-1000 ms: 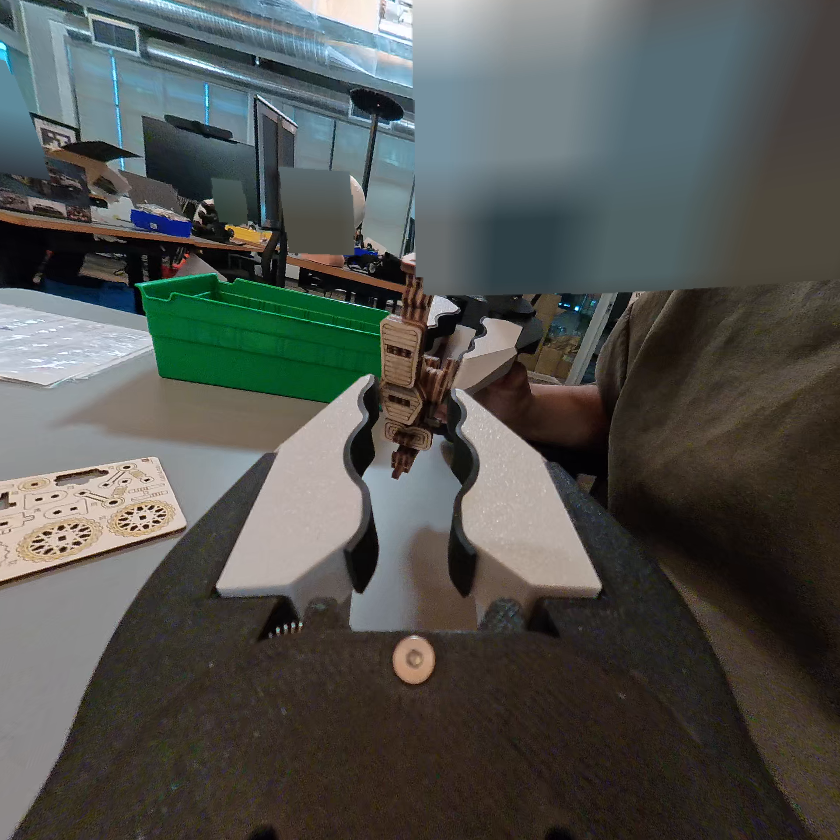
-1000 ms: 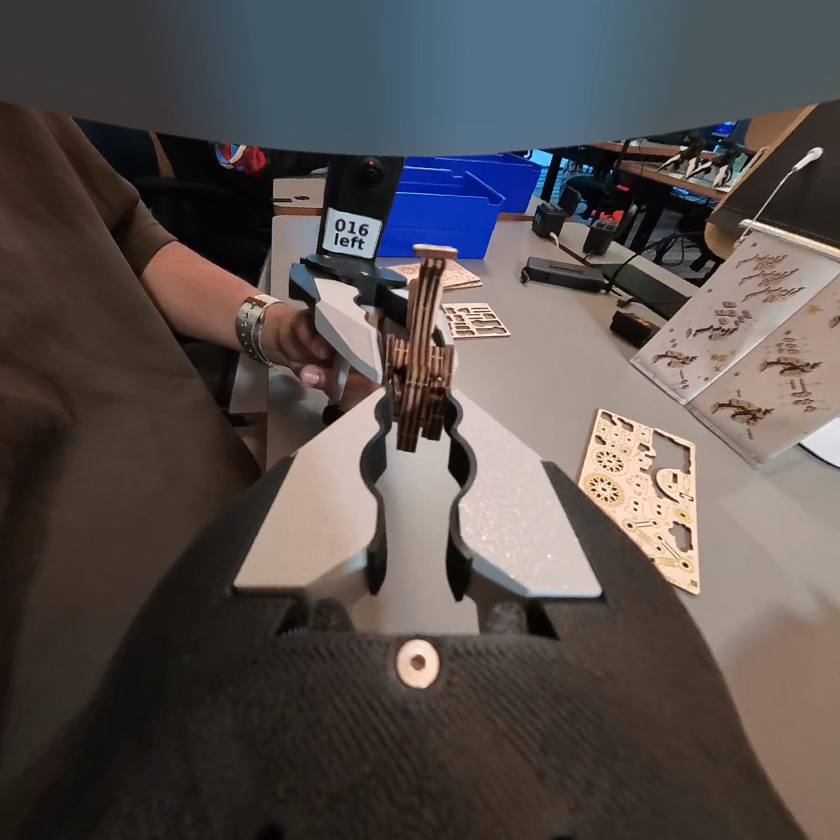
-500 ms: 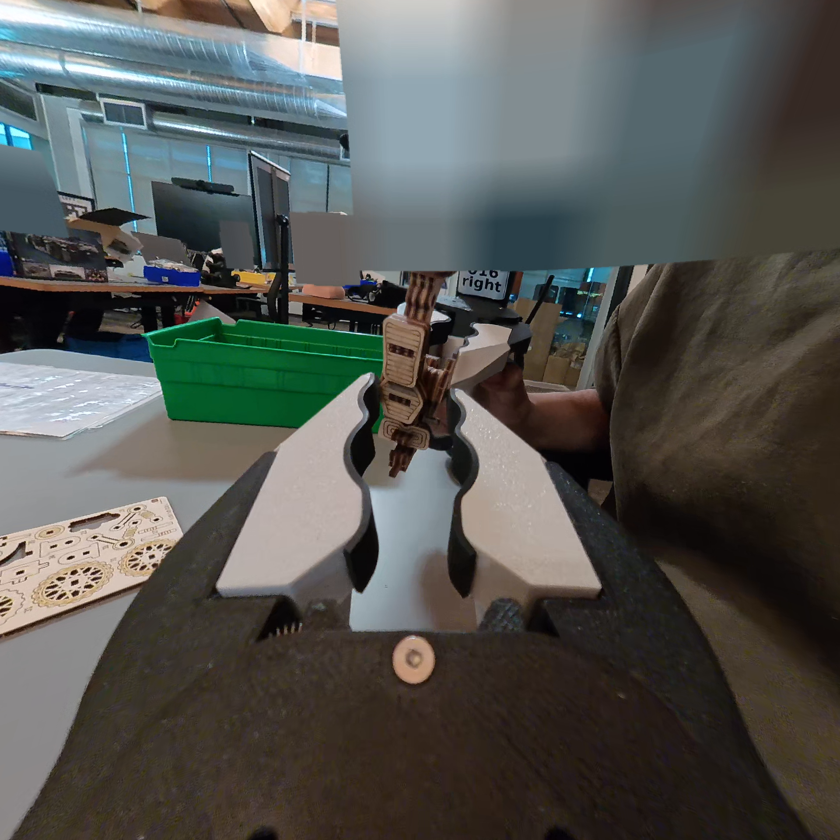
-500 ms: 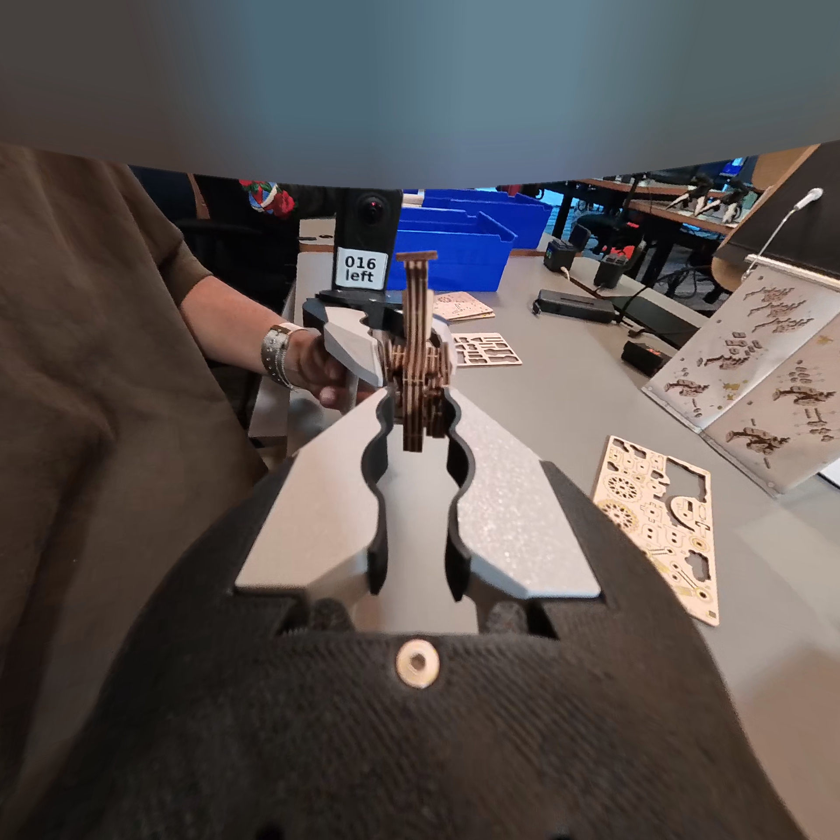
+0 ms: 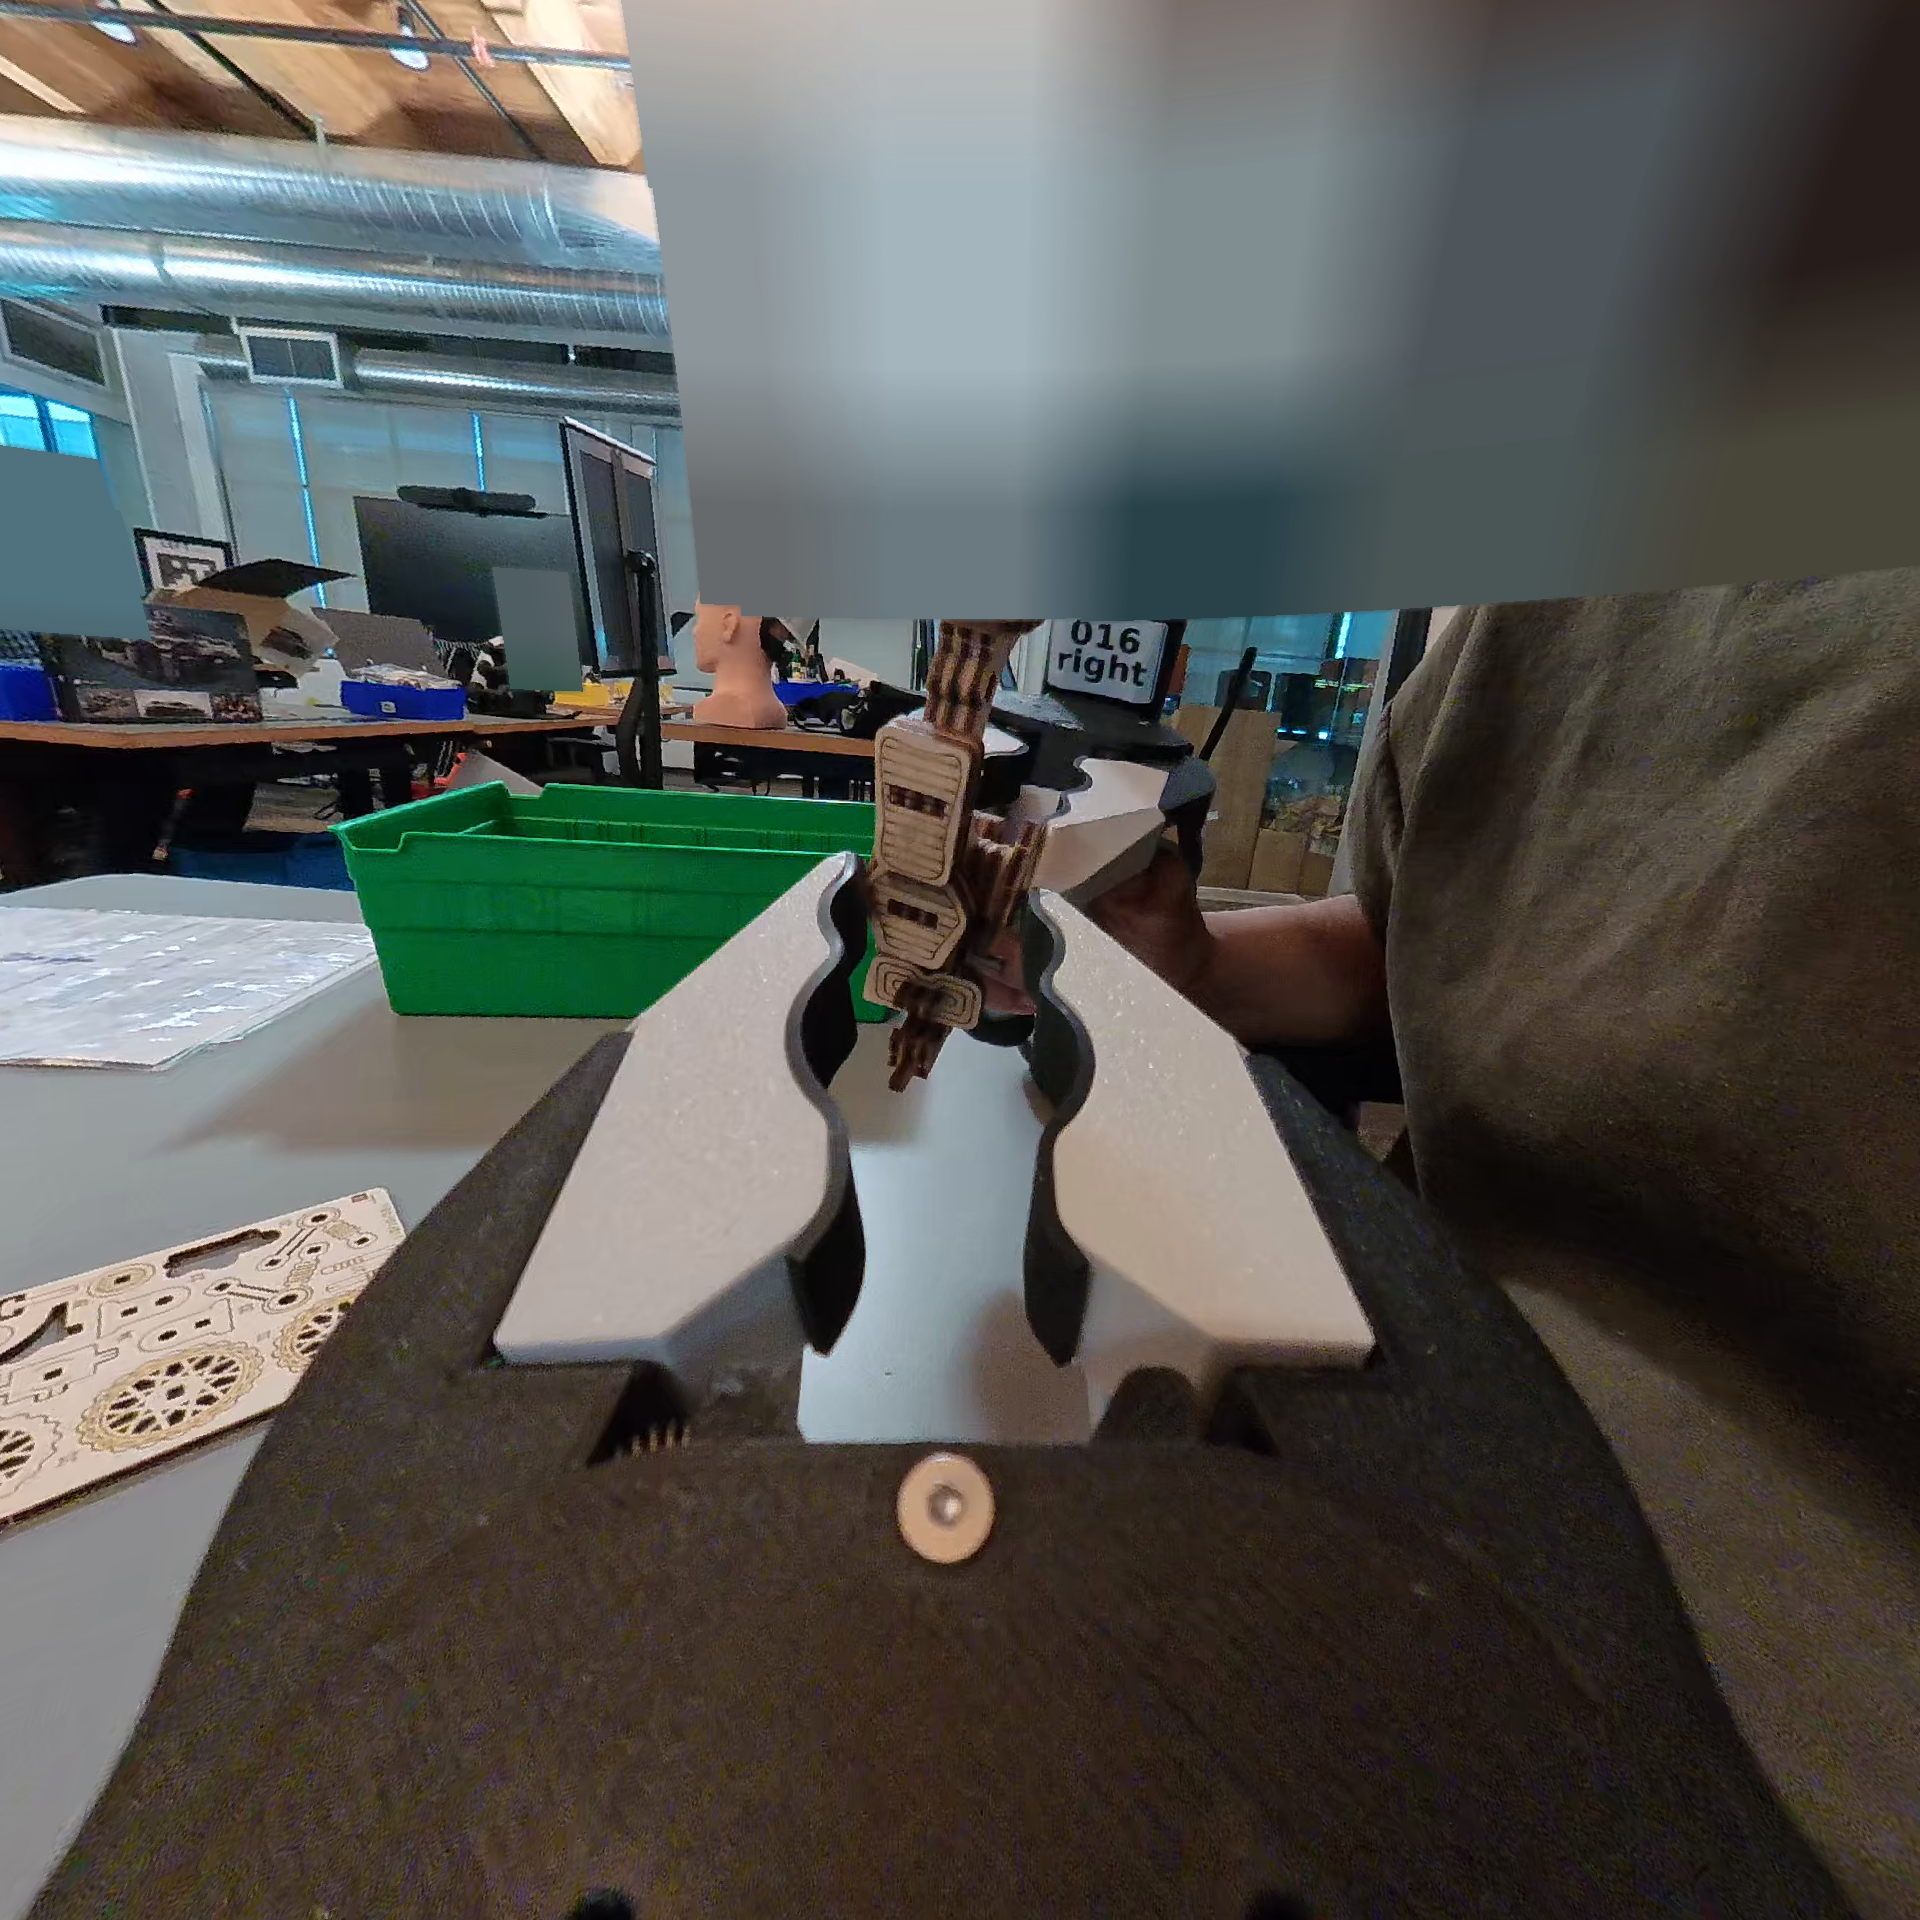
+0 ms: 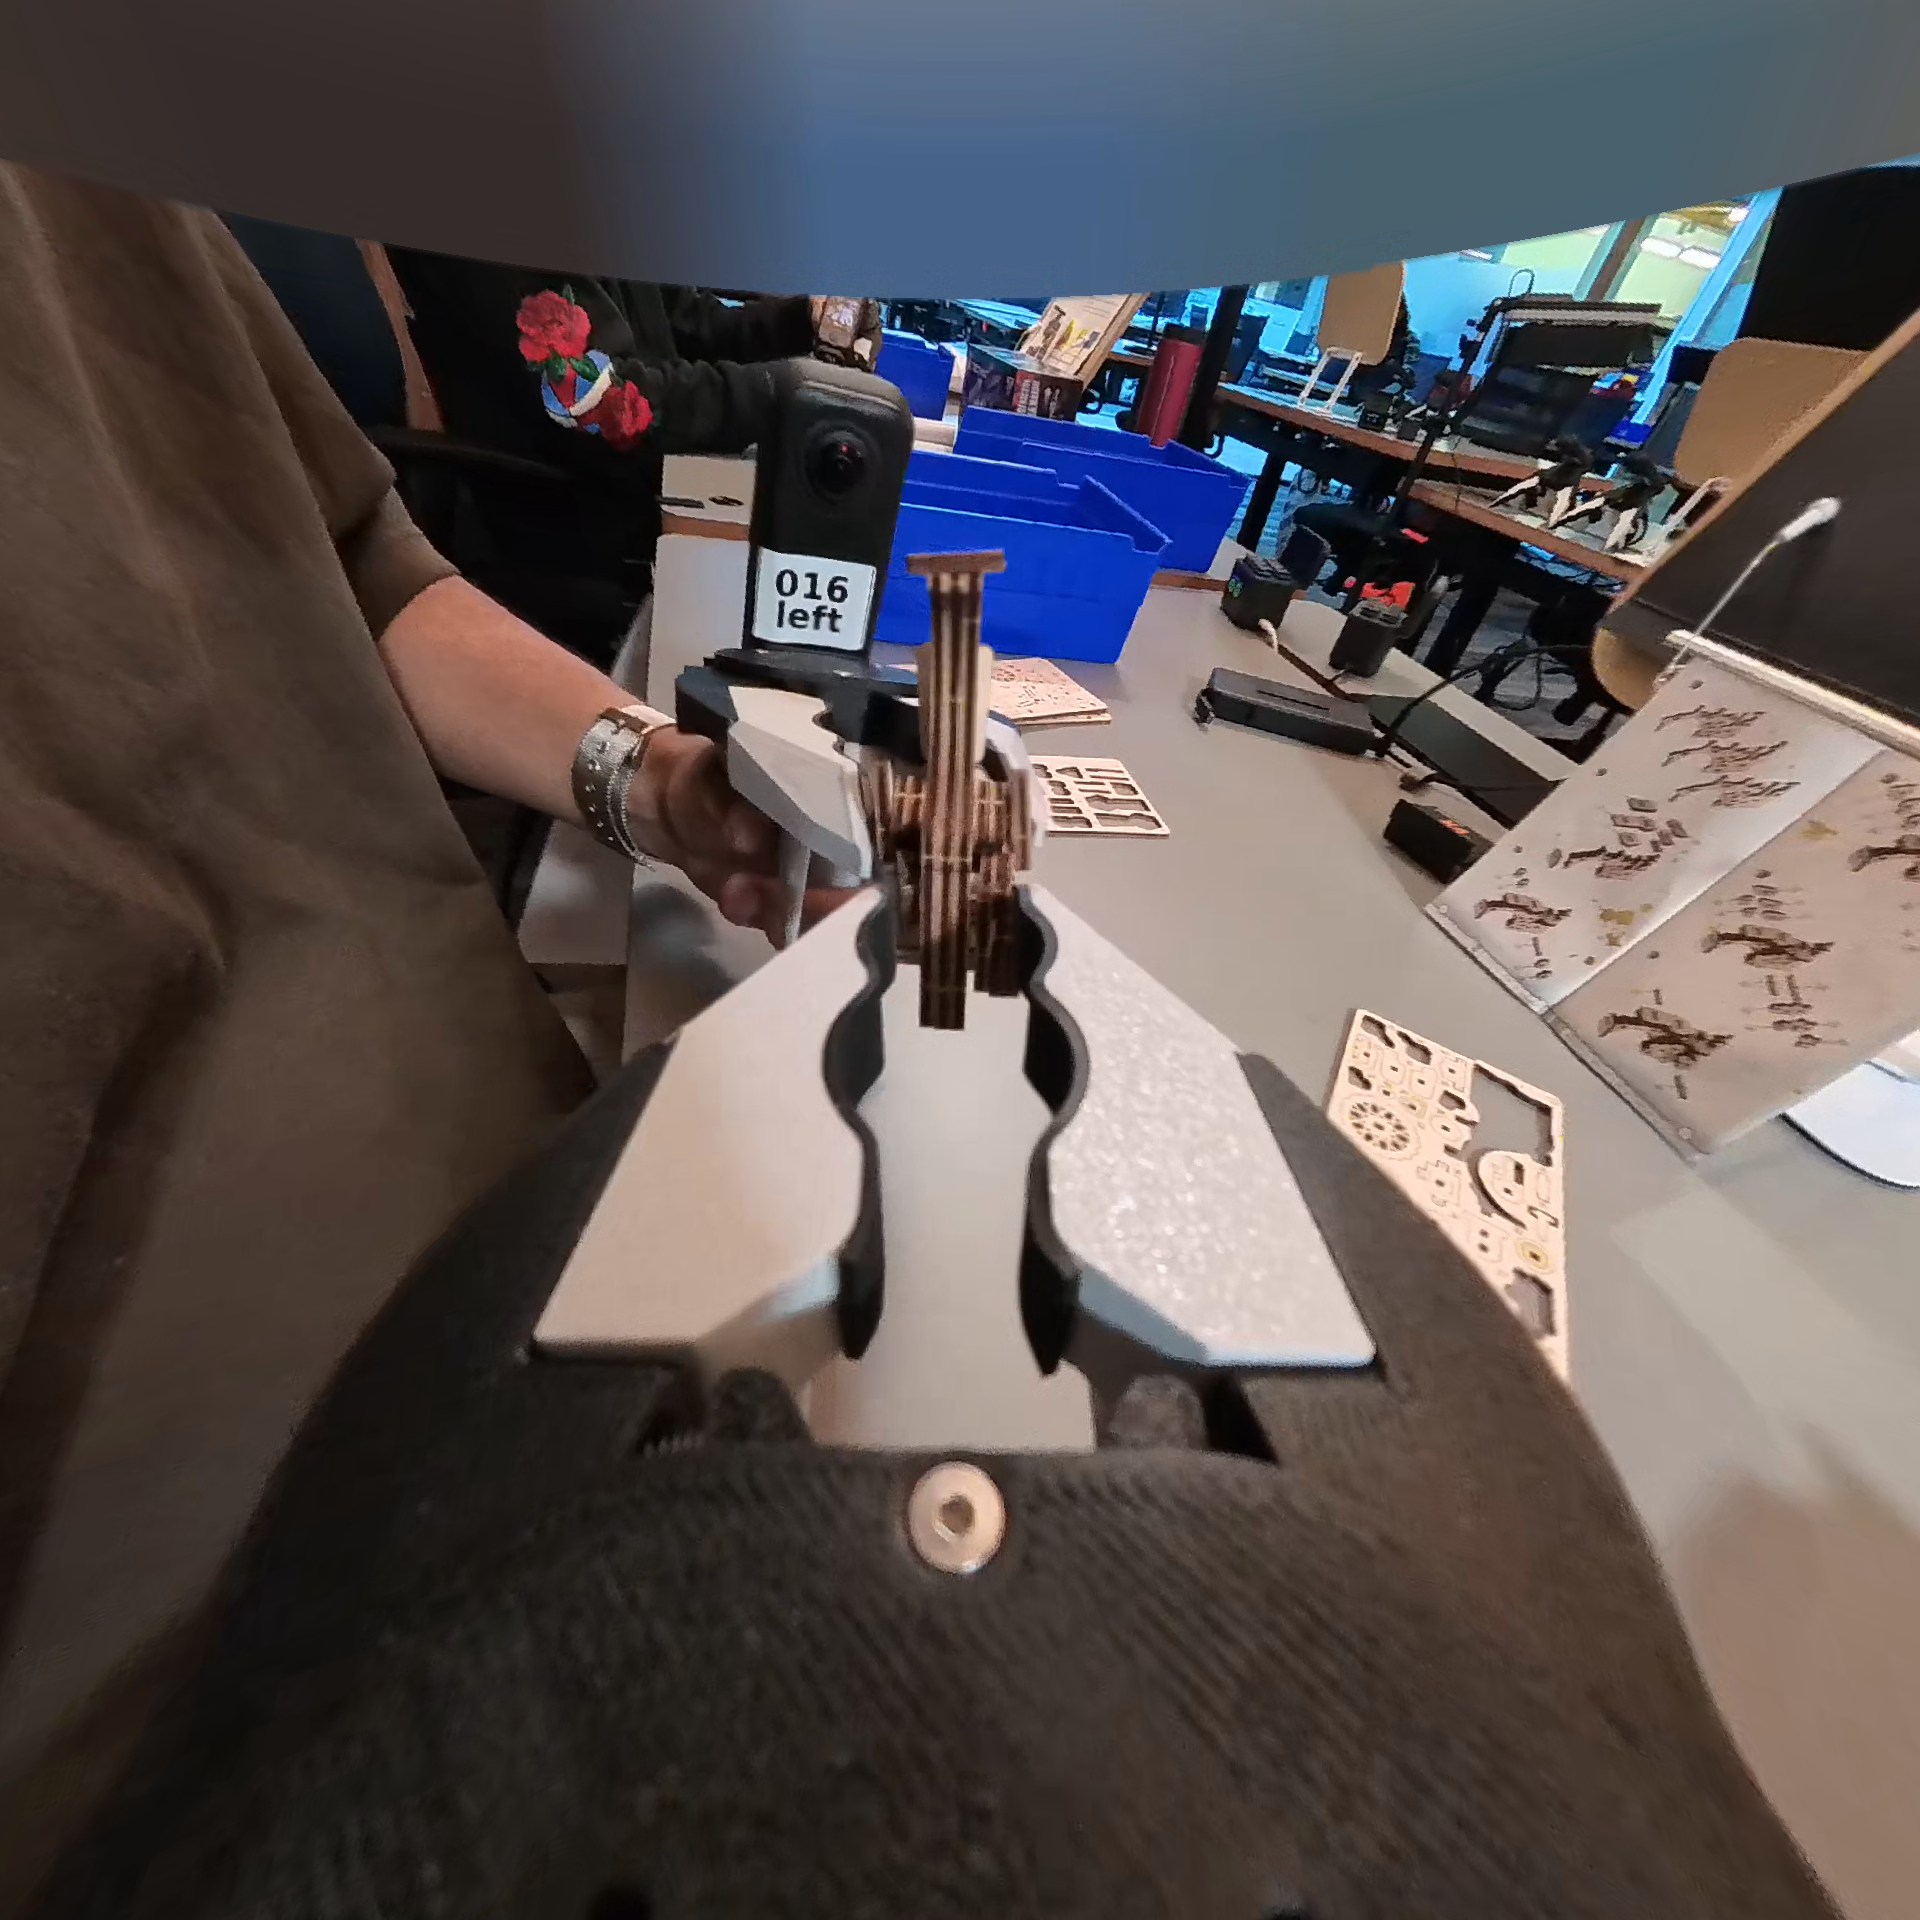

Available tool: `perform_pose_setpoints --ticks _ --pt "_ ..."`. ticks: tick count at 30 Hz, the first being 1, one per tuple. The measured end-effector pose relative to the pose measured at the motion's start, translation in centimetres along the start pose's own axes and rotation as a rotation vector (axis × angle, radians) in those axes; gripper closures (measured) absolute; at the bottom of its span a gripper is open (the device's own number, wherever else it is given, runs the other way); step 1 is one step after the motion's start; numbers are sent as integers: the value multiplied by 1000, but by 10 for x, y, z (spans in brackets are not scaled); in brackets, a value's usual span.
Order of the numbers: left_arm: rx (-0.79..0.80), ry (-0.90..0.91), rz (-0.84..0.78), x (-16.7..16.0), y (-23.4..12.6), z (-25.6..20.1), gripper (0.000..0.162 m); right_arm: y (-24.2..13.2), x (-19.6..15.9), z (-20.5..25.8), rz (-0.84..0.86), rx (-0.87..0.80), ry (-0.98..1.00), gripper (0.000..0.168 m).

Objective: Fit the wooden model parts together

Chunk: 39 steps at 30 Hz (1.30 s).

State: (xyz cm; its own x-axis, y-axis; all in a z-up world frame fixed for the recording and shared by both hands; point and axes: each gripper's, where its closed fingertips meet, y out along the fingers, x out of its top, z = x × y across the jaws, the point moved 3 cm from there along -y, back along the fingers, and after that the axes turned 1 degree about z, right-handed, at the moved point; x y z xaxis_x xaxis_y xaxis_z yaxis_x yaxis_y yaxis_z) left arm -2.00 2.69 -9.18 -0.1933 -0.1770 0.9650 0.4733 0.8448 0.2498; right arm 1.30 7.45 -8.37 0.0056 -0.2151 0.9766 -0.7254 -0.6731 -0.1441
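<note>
A: What's on the grey table (image 6: 1299, 914)?
B: Cut-out wooden sheets (image 6: 1455, 1153), a green bin (image 5: 603, 914), blue bins (image 6: 1029, 561), a plastic-sleeved paper (image 5: 156, 977), black boxes (image 6: 1288, 712)

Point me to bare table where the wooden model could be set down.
Left side: bare grey table between the green plastic bin, the clear plastic sleeve and the laser-cut plywood sheet. Right side: bare strip between the small cut-out sheet and the wheel-pattern sheet. Crowded: the far end by the blue bins and black devices.
</note>
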Motion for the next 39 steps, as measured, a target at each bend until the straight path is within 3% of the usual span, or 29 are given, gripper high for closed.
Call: perform_pose_setpoints --ticks 20,39 --pt "-18 36 -38 5 0 -5 133 -2 8 4 -27 -45 -98 148" --pt "-19 -4 -45 2 3 -7 134 -4 8 5 -26 -14 17 148"
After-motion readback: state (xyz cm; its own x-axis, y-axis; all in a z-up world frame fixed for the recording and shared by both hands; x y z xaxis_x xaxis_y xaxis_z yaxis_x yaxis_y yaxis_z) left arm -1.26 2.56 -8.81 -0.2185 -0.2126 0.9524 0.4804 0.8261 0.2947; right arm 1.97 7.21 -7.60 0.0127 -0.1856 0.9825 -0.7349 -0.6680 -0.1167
